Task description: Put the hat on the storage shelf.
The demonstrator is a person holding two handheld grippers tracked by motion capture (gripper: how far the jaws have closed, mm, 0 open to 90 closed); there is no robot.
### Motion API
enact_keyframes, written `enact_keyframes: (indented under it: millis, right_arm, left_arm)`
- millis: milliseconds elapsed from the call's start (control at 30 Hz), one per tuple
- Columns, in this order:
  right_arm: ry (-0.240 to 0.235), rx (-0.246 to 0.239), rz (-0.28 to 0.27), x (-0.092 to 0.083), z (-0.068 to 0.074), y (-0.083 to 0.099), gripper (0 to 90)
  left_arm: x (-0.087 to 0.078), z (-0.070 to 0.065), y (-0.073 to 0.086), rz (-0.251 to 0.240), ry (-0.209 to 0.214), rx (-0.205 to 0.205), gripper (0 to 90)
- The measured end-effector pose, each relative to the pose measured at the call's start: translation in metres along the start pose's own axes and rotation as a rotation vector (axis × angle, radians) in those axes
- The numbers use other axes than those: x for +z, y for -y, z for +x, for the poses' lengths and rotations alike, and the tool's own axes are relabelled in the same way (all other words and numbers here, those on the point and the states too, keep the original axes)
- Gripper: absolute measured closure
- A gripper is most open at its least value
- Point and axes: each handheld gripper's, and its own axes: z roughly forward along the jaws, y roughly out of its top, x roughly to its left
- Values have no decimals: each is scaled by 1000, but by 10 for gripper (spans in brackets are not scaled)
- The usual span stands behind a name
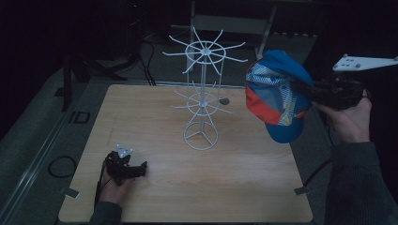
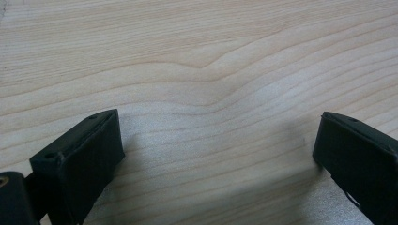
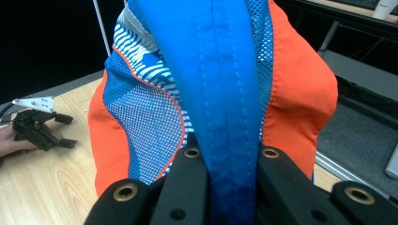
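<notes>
A blue, orange and white-striped cap [image 1: 277,96] hangs in the air at the right of the table, clamped by my right gripper [image 1: 307,90]. In the right gripper view the two black jaws pinch a blue seam of the cap [image 3: 225,93]. A white wire display rack [image 1: 202,89] with two tiers of radiating hooks stands upright at the middle of the wooden table [image 1: 155,126], left of the cap. My left gripper [image 1: 141,168] rests low on the table near the front left corner, jaws apart over bare wood [image 2: 216,93] with nothing between them.
A small dark object [image 1: 224,100] sits at the tip of one lower hook of the rack. Cables [image 1: 61,166] lie on the floor left of the table. A metal frame [image 1: 234,21] stands behind the table in the dark.
</notes>
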Motion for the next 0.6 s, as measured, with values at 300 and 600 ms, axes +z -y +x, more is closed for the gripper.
enact_keyframes:
  millis: [300,600]
  right_arm:
    - [3,6,-21,1,0,0,880]
    - [-3,19,-64,-2,-1,-5,880]
  left_arm:
    - [0,0,0,-1,0,0,24]
    - [0,0,0,-2,0,0,24]
